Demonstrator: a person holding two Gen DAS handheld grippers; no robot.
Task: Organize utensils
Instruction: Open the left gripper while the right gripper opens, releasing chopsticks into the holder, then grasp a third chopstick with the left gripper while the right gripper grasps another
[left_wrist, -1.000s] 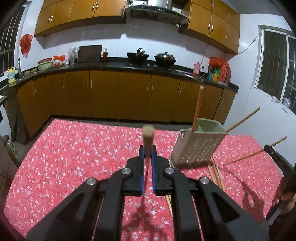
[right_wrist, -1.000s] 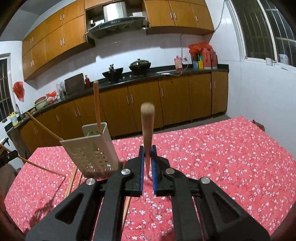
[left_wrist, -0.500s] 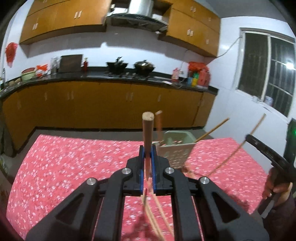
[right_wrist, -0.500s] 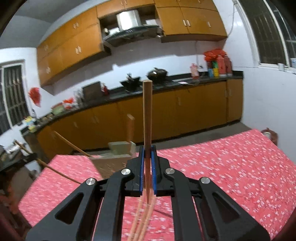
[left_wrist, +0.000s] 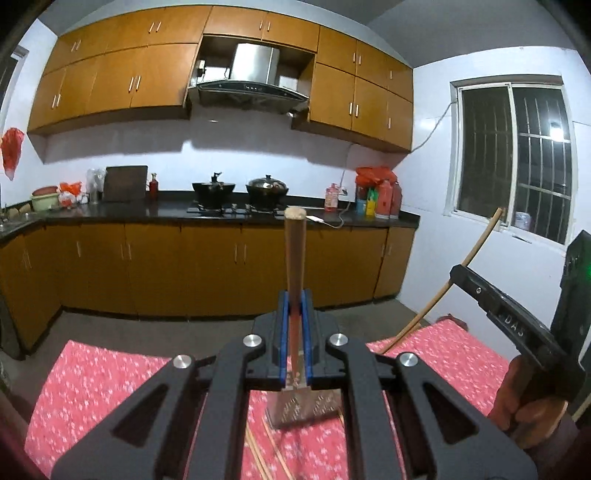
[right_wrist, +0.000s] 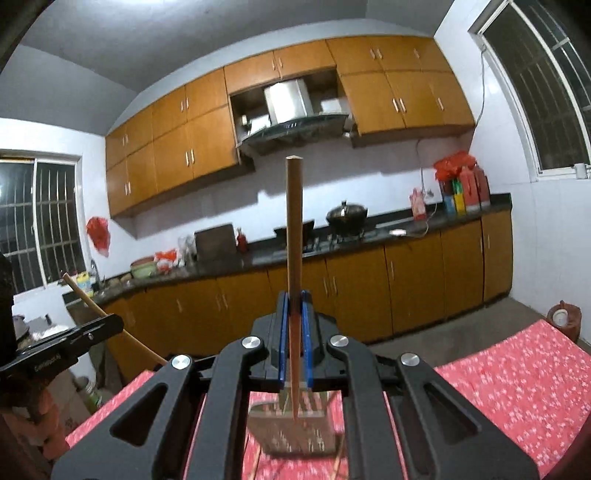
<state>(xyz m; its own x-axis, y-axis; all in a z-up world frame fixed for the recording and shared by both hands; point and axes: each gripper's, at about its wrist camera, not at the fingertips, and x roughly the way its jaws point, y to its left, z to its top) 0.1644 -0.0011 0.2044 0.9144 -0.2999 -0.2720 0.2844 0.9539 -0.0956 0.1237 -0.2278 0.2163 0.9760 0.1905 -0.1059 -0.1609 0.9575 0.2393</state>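
Note:
My left gripper (left_wrist: 294, 314) is shut on a wooden chopstick (left_wrist: 294, 258) that stands upright between the blue pads. My right gripper (right_wrist: 294, 314) is shut on another wooden chopstick (right_wrist: 294, 236), also upright. The perforated utensil holder (left_wrist: 303, 408) stands on the red tablecloth right below and behind the left gripper. It also shows in the right wrist view (right_wrist: 291, 424), just under the lower tip of the held chopstick. The right gripper and its chopstick (left_wrist: 469, 258) show at the right of the left wrist view. Loose chopsticks (left_wrist: 258, 458) lie on the cloth beside the holder.
The table has a red floral cloth (left_wrist: 110, 384). Kitchen counters with pots (left_wrist: 240, 188) and brown cabinets run along the far wall. A window (left_wrist: 517, 155) is on the right wall. A small stool-like object (right_wrist: 563, 317) stands past the table's right edge.
Both grippers have tilted up and moved over the holder, so it has dropped to the bottom of both views, now beneath the held chopsticks. Both remain shut on their chopsticks.

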